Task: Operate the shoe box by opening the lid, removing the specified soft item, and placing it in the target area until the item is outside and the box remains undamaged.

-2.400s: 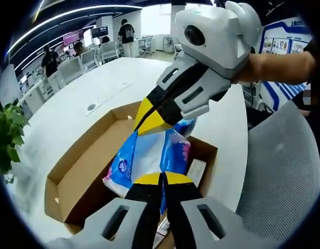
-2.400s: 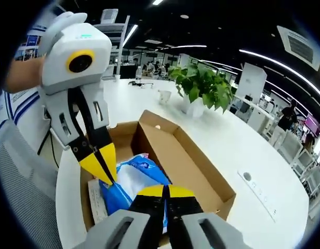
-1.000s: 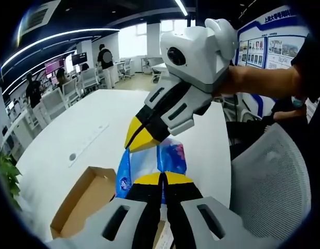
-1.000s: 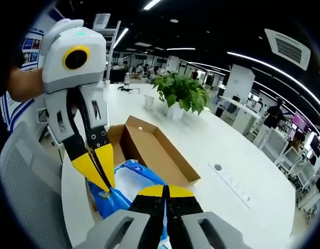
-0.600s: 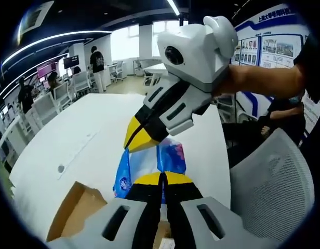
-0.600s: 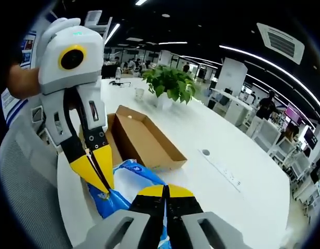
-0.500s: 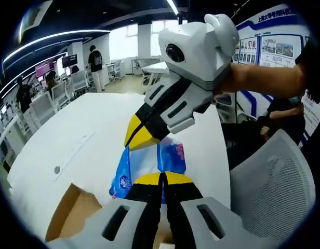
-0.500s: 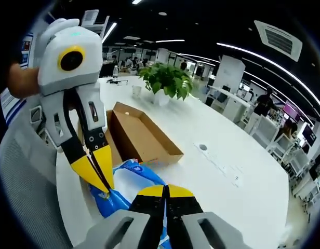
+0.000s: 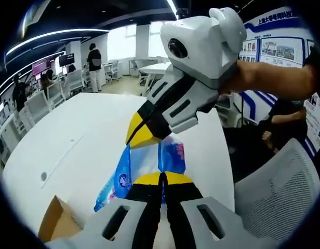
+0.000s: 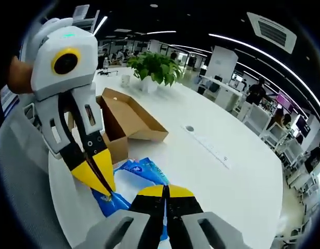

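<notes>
Above the white counter (image 10: 212, 171), clear of the open shoe box (image 10: 123, 122): blue-and-white soft pack (image 9: 149, 163), pinched at opposite edges by left tongs (image 9: 161, 179) and right tongs (image 10: 165, 191), both clamped shut.

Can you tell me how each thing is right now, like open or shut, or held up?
Shoe box: open, on the white table, nothing showing inside.
Blue soft pack: out of the box, held up above the table.
Left gripper: shut on the blue soft pack.
Right gripper: shut on the blue soft pack.
Potted plant: upright behind the box.
</notes>
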Motion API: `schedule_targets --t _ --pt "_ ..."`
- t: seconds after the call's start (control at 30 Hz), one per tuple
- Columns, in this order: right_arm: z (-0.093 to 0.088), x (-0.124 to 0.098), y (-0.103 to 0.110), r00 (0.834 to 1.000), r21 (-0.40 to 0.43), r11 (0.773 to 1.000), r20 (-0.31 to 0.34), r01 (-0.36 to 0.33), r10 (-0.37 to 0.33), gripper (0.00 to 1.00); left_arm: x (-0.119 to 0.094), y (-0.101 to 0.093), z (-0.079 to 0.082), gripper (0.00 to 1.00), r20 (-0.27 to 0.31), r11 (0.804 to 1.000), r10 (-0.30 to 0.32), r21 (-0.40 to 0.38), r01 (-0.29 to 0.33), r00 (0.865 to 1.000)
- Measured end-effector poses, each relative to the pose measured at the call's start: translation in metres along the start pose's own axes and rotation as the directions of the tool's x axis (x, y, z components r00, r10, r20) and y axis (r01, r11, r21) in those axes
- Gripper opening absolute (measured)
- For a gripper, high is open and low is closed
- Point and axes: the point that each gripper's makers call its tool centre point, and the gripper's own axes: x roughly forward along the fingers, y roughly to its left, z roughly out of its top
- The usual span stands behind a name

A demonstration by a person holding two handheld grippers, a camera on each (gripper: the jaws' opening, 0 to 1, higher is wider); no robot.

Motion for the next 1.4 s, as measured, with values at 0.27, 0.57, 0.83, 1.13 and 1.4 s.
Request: schedule_targets --t 0.27,0.57,0.83,1.13,1.4 --pt "-0.014 -0.004 -0.017 1.000 0.020 1.000 -0.008 0.020 -0.020 0.00 0.019 0.003 0.003 0.00 0.007 1.000 -0.006 -0.028 0.006 1.000" --pt "-0.029 -0.010 -0.028 0.999 0.055 0.998 -0.012 0.038 -0.038 0.00 0.034 -0.001 0.010 0.00 0.014 0.997 -0.005 -0.074 0.006 1.000" --pt "-0.036 -0.017 -0.034 1.000 0.049 0.999 -0.015 0.013 -0.012 0.00 0.041 -0.004 0.017 0.00 0.025 0.991 0.009 -0.134 -0.005 1.000" --pt "-0.040 -0.024 -0.044 1.000 0.035 0.999 -0.003 -0.005 0.005 0.00 0.050 -0.010 0.030 0.00 0.049 0.988 0.020 -0.152 -0.012 0.999" --pt "-0.053 -0.026 -0.058 1.000 0.026 1.000 -0.006 -0.017 0.017 0.00 0.065 -0.008 0.032 0.00 0.054 0.983 0.036 -0.182 -0.025 0.998"
